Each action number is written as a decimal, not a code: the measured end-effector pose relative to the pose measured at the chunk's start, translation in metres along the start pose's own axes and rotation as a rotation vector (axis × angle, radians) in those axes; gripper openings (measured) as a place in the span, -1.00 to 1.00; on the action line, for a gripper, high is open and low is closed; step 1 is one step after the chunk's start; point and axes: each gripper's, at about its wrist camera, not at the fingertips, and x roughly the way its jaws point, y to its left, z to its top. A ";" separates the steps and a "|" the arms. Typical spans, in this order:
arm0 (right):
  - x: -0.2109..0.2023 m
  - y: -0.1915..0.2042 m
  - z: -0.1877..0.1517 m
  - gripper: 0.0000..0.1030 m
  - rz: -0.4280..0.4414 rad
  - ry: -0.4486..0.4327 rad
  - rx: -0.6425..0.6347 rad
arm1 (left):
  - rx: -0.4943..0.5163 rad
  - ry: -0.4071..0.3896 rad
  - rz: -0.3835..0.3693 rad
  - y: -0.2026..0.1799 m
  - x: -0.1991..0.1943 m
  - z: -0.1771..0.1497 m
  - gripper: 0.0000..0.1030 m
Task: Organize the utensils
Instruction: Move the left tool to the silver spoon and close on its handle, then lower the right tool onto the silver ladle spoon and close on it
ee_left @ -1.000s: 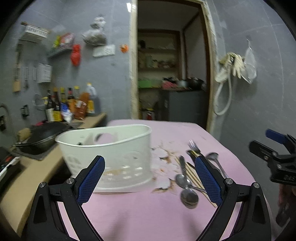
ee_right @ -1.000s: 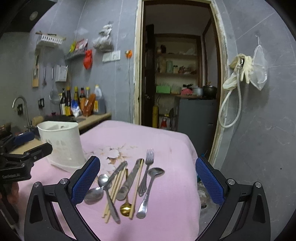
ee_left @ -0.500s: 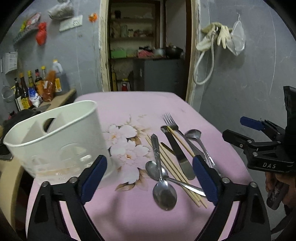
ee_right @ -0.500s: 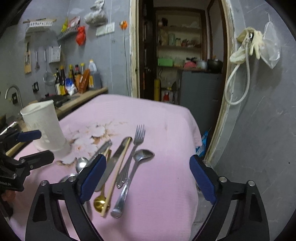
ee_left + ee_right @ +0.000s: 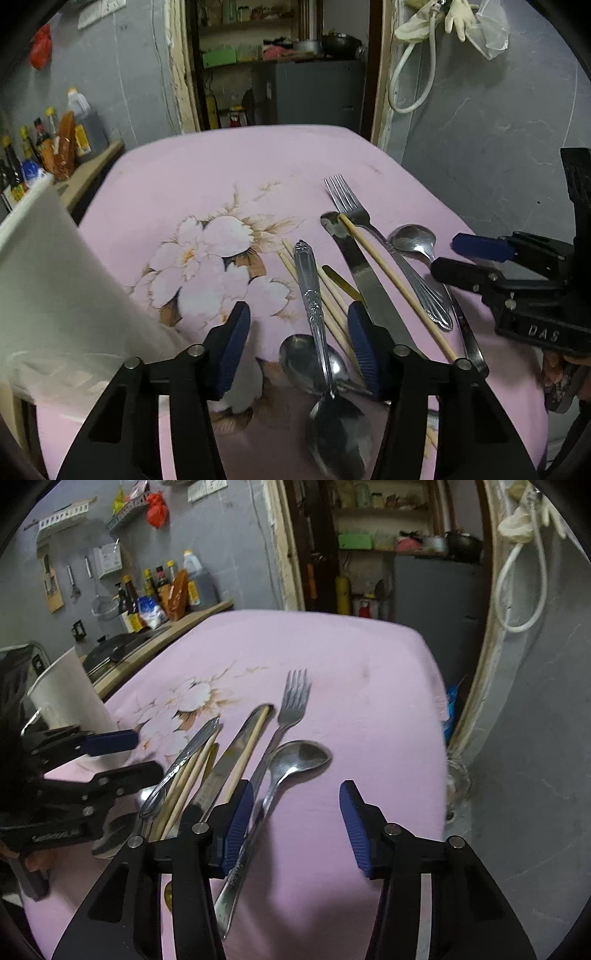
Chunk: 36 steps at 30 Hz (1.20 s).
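Both jaw pairs are seen narrowing to half-open, nothing gripped: left gripper [image 5: 299, 349] straddles the patterned-handle spoon [image 5: 317, 325], right gripper [image 5: 295, 825] the plain spoon [image 5: 284, 779]; pickups are judged imminent.

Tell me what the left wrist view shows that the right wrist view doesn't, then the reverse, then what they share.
Only the left wrist view: two spoon bowls overlapping near the left gripper.
Only the right wrist view: the white holder's open rim, and wall-hung kitchen tools.
Both: fork, knife, chopsticks, the pink floral cloth, both grippers open, their fingers having just been closing, pressing on nothing.
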 end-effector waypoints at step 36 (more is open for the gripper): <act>-0.030 0.005 -0.044 -0.90 0.235 0.021 0.085 | -0.214 0.072 -0.168 0.027 -0.038 -0.040 -0.84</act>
